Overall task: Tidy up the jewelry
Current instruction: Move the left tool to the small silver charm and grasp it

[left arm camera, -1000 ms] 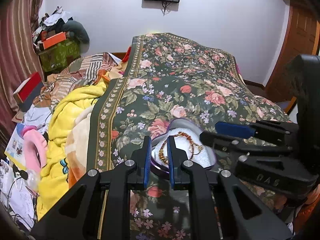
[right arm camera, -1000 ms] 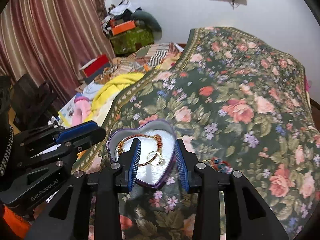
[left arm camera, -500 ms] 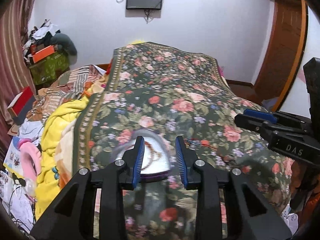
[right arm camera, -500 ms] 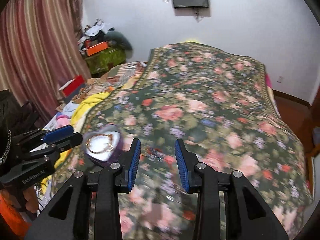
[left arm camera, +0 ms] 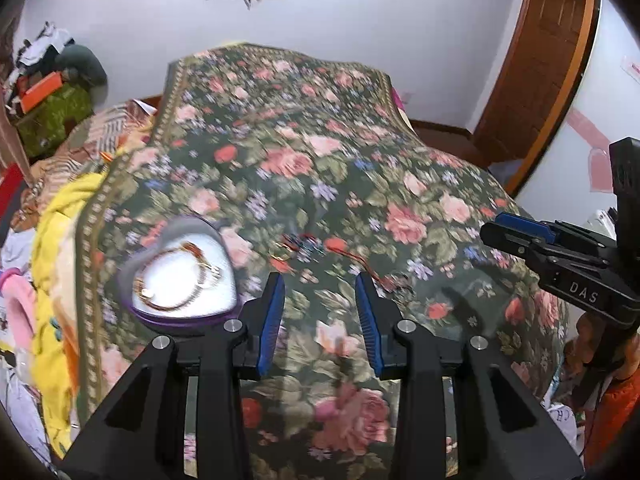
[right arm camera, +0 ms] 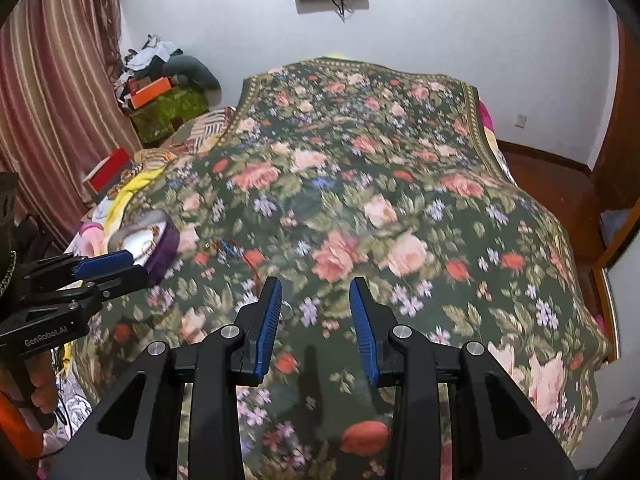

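Blurred jewelry tangle (left arm camera: pixel 308 246) lies beside heart-shaped box (left arm camera: pixel 182 276).

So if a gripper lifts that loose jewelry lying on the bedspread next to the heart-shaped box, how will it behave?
The loose jewelry looks like a tangle of thin strands, so it will probably hang limp and drape. It seems small and light. Lying on the soft floral bedspread, it may snag or come up as one clump. The blur hides finer detail.

Purple heart box (left arm camera: pixel 180 318) on dark green floral bedspread (left arm camera: pixel 320 168).
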`<state>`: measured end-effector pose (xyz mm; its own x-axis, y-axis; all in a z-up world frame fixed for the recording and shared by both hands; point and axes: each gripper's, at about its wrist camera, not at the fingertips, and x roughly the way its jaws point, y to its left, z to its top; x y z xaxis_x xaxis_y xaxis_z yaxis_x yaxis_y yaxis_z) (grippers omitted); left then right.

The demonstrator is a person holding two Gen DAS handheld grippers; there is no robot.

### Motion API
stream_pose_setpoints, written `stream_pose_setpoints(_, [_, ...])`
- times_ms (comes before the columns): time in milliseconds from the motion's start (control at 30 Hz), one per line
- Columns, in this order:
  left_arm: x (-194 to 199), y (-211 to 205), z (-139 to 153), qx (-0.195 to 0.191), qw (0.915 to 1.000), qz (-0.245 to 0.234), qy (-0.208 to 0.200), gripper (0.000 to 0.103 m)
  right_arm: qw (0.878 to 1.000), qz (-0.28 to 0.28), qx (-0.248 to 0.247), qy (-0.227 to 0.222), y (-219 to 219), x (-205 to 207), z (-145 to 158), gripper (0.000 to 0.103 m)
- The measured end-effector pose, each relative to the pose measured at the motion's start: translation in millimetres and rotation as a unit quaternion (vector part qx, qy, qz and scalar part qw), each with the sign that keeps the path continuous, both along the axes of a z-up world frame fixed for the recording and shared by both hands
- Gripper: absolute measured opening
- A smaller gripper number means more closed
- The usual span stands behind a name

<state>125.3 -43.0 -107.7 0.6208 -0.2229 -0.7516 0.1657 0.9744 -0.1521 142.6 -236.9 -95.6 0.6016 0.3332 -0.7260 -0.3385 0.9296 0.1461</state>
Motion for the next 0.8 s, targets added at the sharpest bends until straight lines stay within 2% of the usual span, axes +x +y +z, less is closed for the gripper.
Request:
stream_pose_setpoints(200, [8.8, -30.6, -28.1, 0.008, 0.9982, -0.044, 0.041, 0.036, 1.000, 0.004, -0.001, 0.014, -5.0, -3.6, -11.3, 0.032])
stream_pose_setpoints(400, [17.9, -57.1, -49.6, 0.019, 0.9947, -0.079, 0.063, 0.035, 0.999, 0.012, -0.001, 0.030, -3.8, -4.2, -21.5, 0.032])
stream_pose_setpoints(500, [22.2, -64.4, -57.6, 0.020, 0.9929, -0.093, 0.072, 0.026, 0.999, 0.015, -0.003, 0.034, -3.1, -4.0, -24.0, 0.032])
stream_pose_setpoints(667, [30.0, -71.5, -70.0, 0.015, 0.9909, -0.104, 0.083, 0.019, 0.999, 0.019, -0.003, 0.040, -1.7, -2.8, -26.0, 0.032])
stream_pose_setpoints(733, [33.6, -72.7, -73.8, 0.013, 0.9909, -0.106, 0.082, 0.016, 0.999, 0.021, -0.003, 0.042, -0.2, -1.6, -27.2, 0.032])
stream_pose_setpoints(800, [36.0, -73.4, -75.3, 0.015, 0.9913, -0.107, 0.075, 0.008, 0.999, 0.023, -0.004, 0.046, 1.7, -0.5, -29.3, 0.032])
